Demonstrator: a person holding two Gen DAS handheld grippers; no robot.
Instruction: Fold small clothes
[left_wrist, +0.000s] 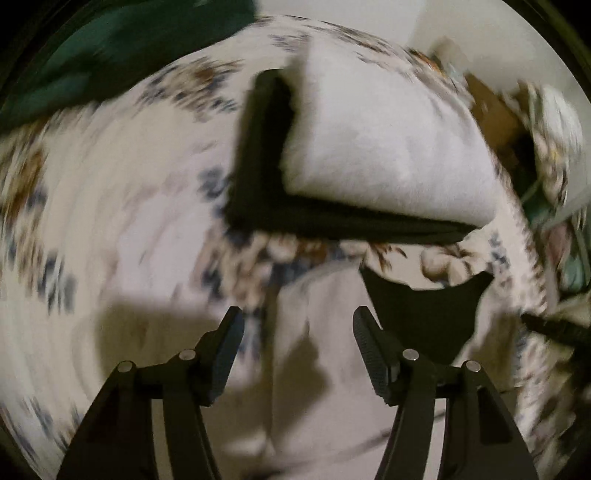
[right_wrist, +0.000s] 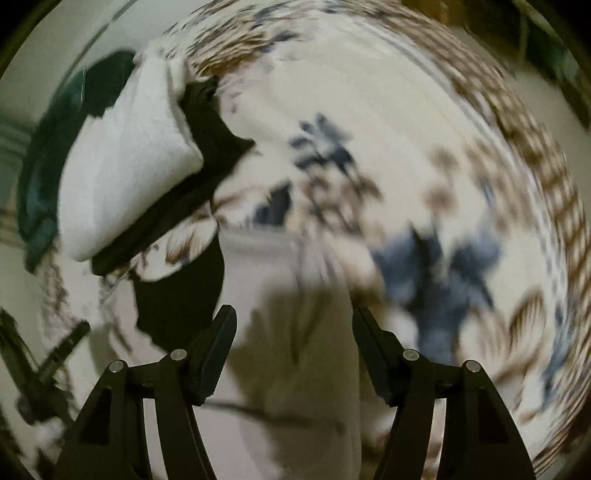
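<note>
left wrist view:
left claw (left_wrist: 298, 325): jaws standing wide apart, gripping nothing.
pale garment (left_wrist: 314, 369): lying flat directly under and ahead of the claw, running between the two fingers, on the floral bedspread (left_wrist: 110, 221).
black piece (left_wrist: 424, 314): sitting just ahead and to the right of the right finger, half tucked under a bedspread fold.
folded stack (left_wrist: 388, 147): a white folded piece on a black one, resting well ahead of the claw.
risk: the frame is smearing heavily, so the claw is probably swinging; closing now could be catching bedspread along with the garment, or missing the edge.

right wrist view:
right claw (right_wrist: 293, 325): jaws likewise spread wide, holding nothing.
pale garment (right_wrist: 295, 369): lying beneath and between the fingers, its far edge just ahead of the tips.
black piece (right_wrist: 177, 295): sitting just left of the left finger.
folded stack (right_wrist: 129, 166): lying ahead and far to the left.
left claw (right_wrist: 48, 362): showing at the far left, near the black piece.
risk: uneven grips by the two claws could be skewing the fold; a wide sweep left could be nudging the black piece or the stack.
</note>
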